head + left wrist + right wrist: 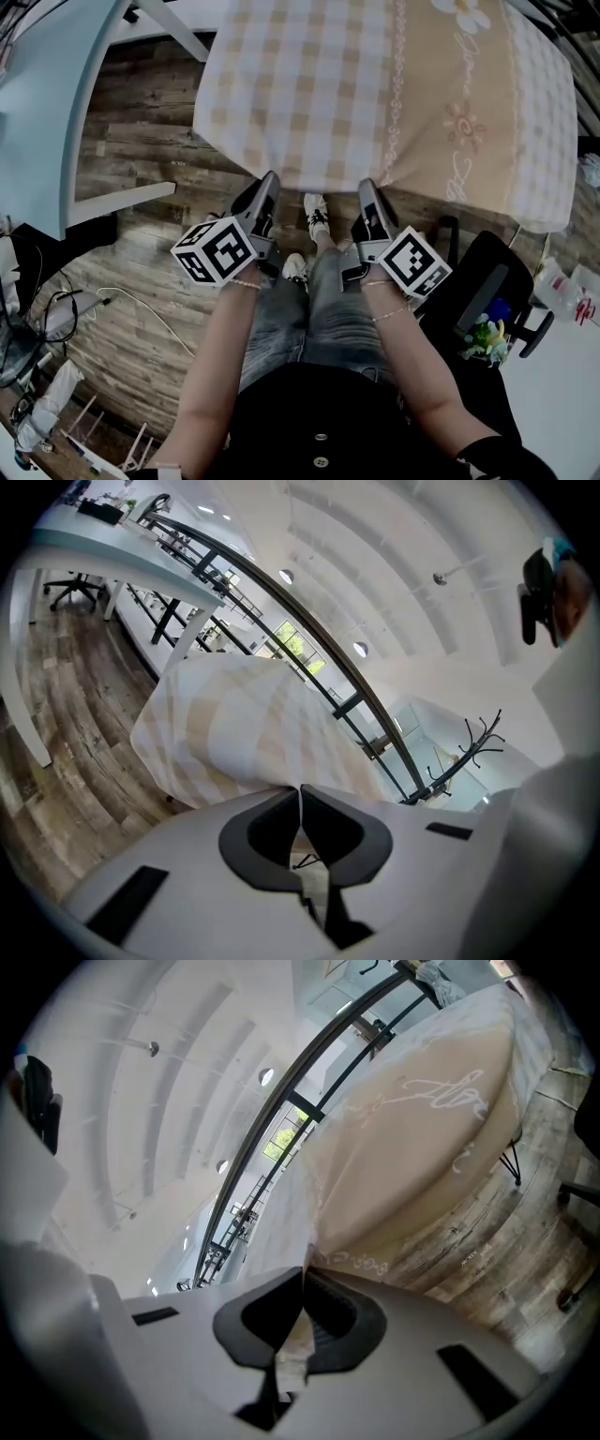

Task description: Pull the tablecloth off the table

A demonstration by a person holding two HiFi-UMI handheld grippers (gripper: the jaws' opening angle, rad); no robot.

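Note:
The tablecloth (pixel 375 84) is beige and white, checked on the left and flowered on the right, and covers the table ahead of me. Its near hem hangs down toward my knees. My left gripper (pixel 271 178) is shut on that hem left of centre, and my right gripper (pixel 366 186) is shut on it right of centre. In the left gripper view the checked tablecloth (pixel 248 733) runs out from between the closed jaws of the left gripper (pixel 300 789). From the shut right gripper (pixel 306 1269) the flowered tablecloth (pixel 422 1138) stretches away over the table edge.
A light blue desk (pixel 42 103) stands at the left over the wooden plank floor (pixel 141 281). Cables (pixel 56 309) lie at the lower left. A black office chair (pixel 487 291) sits at my right, beside a white surface with small items (pixel 562 281). My shoes (pixel 314 220) show under the hem.

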